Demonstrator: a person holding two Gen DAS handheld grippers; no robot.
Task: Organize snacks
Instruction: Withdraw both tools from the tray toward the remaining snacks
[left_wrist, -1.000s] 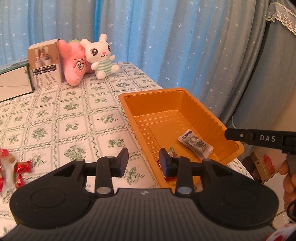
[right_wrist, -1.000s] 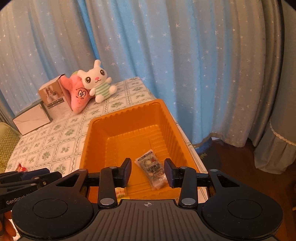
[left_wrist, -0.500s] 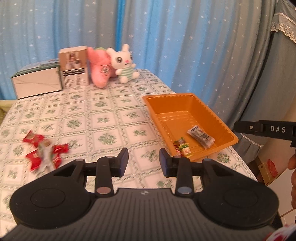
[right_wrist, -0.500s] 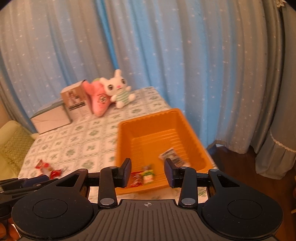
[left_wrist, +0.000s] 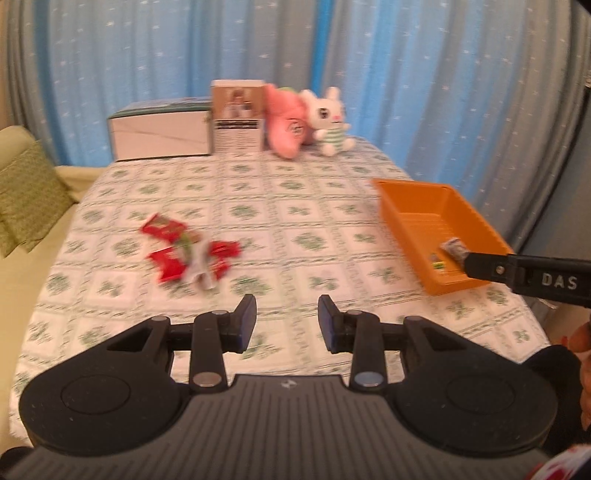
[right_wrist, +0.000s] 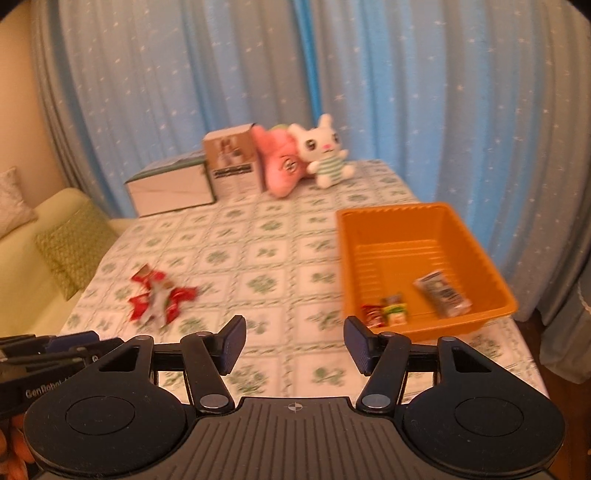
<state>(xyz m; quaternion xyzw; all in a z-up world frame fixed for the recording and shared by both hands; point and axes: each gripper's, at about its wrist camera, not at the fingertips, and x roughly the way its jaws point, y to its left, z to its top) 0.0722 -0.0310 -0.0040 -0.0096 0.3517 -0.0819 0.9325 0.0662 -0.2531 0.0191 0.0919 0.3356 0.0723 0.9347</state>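
Blue starred curtains back a worktop (right_wrist: 280, 258) under green-flowered cloth. Left gripper (left_wrist: 287, 320) partly open, empty. Right gripper (right_wrist: 294, 344) empty, jaws opening. Loose red snack packets (right_wrist: 159, 297) lie at its ten o'clock; an orange plastic tray (right_wrist: 476, 254) holding three snack packets (right_wrist: 388, 314) sits at two o'clock.

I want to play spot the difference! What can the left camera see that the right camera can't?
Only left: the right gripper's black arm marked DAS, crossing the tray's near corner.
Only right: the red and green packets in the tray, seen clearly, and a pale cushion.
Both: orange tray, red snacks on the table, bunny, boxes, blue curtain.
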